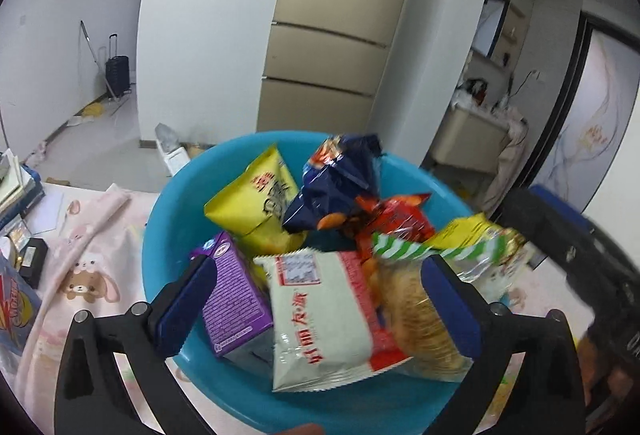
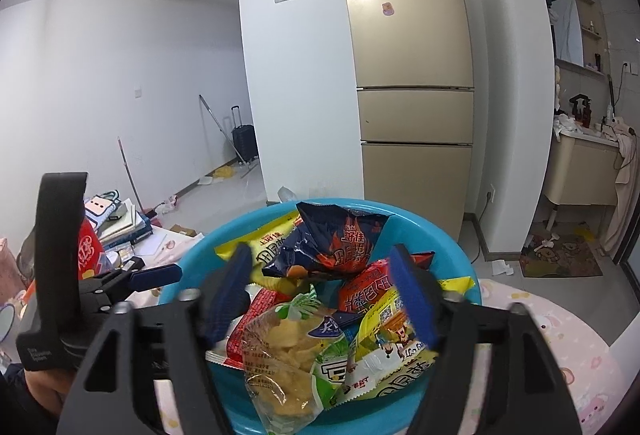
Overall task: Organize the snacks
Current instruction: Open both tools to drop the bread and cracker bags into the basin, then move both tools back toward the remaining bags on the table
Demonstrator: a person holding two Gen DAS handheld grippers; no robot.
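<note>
A blue plastic basin [image 1: 172, 195] holds several snack packs: a yellow bag [image 1: 256, 203], a dark blue bag [image 1: 340, 179], a purple box [image 1: 232, 295], a white pack [image 1: 320, 319] and a clear pack of biscuits [image 1: 416, 319]. My left gripper [image 1: 320, 299] is open, its jaws spread over the white pack and the biscuits. In the right wrist view the basin [image 2: 188, 267] sits below my right gripper [image 2: 320, 295], which is open above a clear green-striped pack [image 2: 292, 351], a yellow pack [image 2: 384, 355] and the dark blue bag [image 2: 336, 239].
The basin stands on a pink cartoon-print tablecloth [image 1: 92, 255]. Books and boxes [image 2: 120, 223] are stacked at the table's left. A snack bag [image 1: 12, 311] lies at the left edge. A gold fridge [image 2: 412, 75] and a white wall stand behind.
</note>
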